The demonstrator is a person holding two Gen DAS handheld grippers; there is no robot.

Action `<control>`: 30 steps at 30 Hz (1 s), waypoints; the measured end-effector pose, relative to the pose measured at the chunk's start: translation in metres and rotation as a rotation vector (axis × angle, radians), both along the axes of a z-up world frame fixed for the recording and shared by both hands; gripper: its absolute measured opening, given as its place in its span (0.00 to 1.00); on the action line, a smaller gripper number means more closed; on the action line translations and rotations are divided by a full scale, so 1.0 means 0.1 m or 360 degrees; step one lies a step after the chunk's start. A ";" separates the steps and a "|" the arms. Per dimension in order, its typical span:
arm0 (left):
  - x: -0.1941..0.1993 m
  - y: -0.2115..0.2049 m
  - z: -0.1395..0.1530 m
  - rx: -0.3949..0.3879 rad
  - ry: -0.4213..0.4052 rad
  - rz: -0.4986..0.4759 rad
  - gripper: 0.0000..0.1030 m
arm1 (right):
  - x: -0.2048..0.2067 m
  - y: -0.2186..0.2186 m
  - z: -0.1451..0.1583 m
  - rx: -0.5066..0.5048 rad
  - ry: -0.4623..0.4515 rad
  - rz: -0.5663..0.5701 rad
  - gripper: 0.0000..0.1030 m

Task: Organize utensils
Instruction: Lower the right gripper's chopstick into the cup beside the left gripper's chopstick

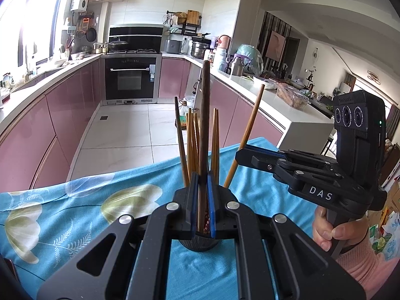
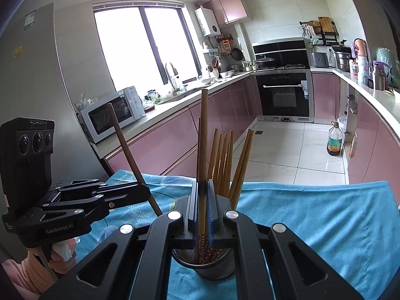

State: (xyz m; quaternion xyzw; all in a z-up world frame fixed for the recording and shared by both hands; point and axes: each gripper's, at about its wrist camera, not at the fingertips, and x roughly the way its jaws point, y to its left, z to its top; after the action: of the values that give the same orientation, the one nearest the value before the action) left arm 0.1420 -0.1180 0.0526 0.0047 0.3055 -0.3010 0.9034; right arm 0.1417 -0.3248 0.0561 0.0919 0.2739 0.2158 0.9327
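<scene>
- Clamps the dark chopstick (image 1: 203, 125) in the left gripper (image 1: 202, 200), jaws closed on it, shaft pointing near 12 o'clock, lower end seemingly already down in the mesh holder (image 1: 197, 243).
- Risks a jam on letting go: a bundle of lighter chopsticks (image 1: 192, 145) already stands in that holder, fanning out between 11 and 1 o'clock, and may wedge the new stick or leave it standing high.
- Could topple the holder on the blue cloth (image 1: 75, 212): braced by nothing visible, so any sideways drag from a clamped stick levers against its rim.
- Pinches a pale chopstick (image 1: 250, 130) in the right gripper (image 1: 241, 153), jaws likewise closed, at 3 o'clock of the holder, stick leaning toward 1 o'clock.
- Cannot tell from the left wrist view whether that lower tip sits inside the rim; if outside, drops onto the cloth on release.
- May knock the two held sticks together above the holder if both descend at once.
</scene>
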 end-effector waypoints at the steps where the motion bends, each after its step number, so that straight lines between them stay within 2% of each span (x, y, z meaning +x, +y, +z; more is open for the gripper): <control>1: 0.00 -0.01 0.00 0.0001 0.0002 0.0001 0.08 | 0.00 0.01 0.00 -0.0001 0.0001 -0.0001 0.05; 30: 0.13 -0.10 -0.13 0.0036 0.0046 0.0007 0.08 | 0.05 0.02 -0.09 -0.0016 0.0048 -0.0002 0.06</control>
State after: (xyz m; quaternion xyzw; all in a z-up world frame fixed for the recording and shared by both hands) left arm 0.1554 -0.1281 0.0396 0.0098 0.3218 -0.2957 0.8994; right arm 0.1462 -0.3232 0.0468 0.0905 0.2889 0.2125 0.9291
